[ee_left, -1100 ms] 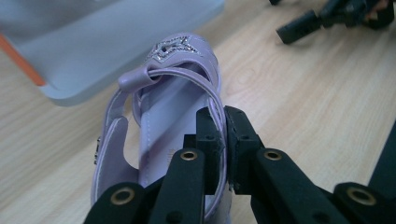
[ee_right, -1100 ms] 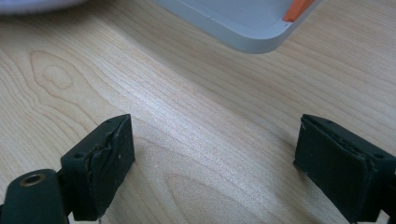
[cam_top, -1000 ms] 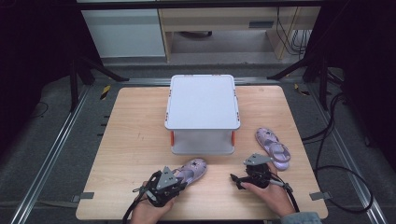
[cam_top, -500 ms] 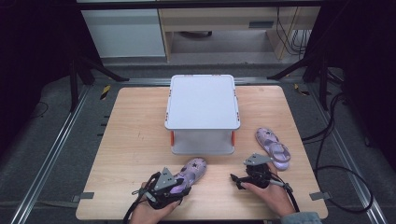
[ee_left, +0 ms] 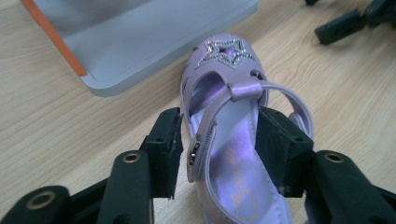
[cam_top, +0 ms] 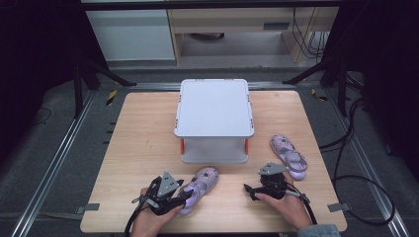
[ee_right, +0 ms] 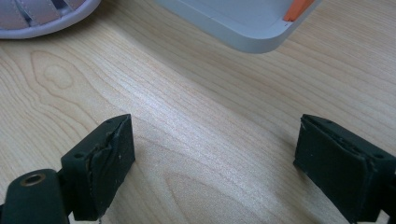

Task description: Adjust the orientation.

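Near the counter's (cam_top: 138,128) front edge, the left hand-held gripper (ee_left: 215,140) straddles a lilac plastic sandal (ee_left: 229,135), jaws not yet touching; the right hand-held gripper (ee_right: 212,158) gapes wide over bare wood.

Pale lilac sandal (ee_left: 232,140) with a glittery silver star outline on the toe and faint gold print on a shiny insole. Second lilac sandal (cam_top: 288,156), strapped, on light wood-grain table (cam_top: 143,148). Grey-white box (cam_top: 214,108) with orange side clips; black jaws throughout.
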`<state>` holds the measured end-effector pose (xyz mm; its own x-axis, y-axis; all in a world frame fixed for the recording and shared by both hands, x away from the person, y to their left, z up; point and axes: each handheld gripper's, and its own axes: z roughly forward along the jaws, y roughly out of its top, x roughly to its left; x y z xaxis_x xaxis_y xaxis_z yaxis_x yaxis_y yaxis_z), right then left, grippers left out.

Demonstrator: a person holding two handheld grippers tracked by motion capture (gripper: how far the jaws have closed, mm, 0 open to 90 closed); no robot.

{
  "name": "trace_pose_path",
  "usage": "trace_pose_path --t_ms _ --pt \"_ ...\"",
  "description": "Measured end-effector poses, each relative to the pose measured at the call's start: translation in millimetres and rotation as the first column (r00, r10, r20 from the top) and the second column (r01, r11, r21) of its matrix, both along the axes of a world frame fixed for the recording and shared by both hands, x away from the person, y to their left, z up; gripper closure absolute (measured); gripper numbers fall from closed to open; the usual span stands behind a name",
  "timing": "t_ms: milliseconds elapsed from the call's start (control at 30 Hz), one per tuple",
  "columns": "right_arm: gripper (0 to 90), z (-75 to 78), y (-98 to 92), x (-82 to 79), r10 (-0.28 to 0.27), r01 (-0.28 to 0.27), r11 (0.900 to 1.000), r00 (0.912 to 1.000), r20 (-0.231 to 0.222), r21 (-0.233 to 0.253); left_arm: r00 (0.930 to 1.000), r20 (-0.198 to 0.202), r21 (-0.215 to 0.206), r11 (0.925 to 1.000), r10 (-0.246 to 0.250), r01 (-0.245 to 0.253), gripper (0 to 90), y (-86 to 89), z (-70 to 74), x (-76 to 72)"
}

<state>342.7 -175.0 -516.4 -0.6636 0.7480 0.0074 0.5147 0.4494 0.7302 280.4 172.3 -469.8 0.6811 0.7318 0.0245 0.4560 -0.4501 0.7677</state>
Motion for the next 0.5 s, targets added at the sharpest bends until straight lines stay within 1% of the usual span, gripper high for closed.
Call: trace_pose_path --t_ms 100,200,267,367,400,433,500 --pt "12.0 0.0 -0.1 0.1 0.001 -0.001 1.0 1.0 0.001 0.0 0.9997 -0.006 0.01 0.9997 0.024 -0.024 49.4 -0.3 -4.0 4.1" --pt "12.0 0.0 0.0 0.0 0.001 -0.001 1.0 1.0 0.0 0.0 0.9982 -0.04 0.004 0.999 0.046 -0.046 51.4 2.1 -8.0 9.1" --pt "12.0 0.0 -0.1 0.0 0.001 -0.001 1.0 1.0 0.0 0.0 0.9973 -0.061 0.003 0.9992 0.041 -0.041 55.2 2.8 -9.8 10.3" --pt "12.0 0.0 -0.2 0.1 0.002 -0.002 1.0 1.0 0.001 0.0 0.9956 -0.088 0.016 0.9994 0.031 -0.03 62.1 2.2 -11.9 10.5" --pt "12.0 0.0 -0.1 0.1 0.002 -0.002 1.0 1.0 0.0 0.0 0.9949 -0.096 0.011 0.9995 0.03 -0.029 65.0 2.1 -12.7 11.0" --pt "12.0 0.0 -0.2 0.1 0.004 -0.004 1.0 1.0 0.0 0.0 0.9942 -0.103 0.011 0.9995 0.031 -0.03 69.7 2.3 -12.9 11.8" --pt "12.4 0.1 -0.5 0.2 0.007 -0.007 1.0 1.0 0.0 0.0 0.9935 -0.108 0.002 0.9994 0.036 -0.036 76.3 4.4 -11.1 14.0"
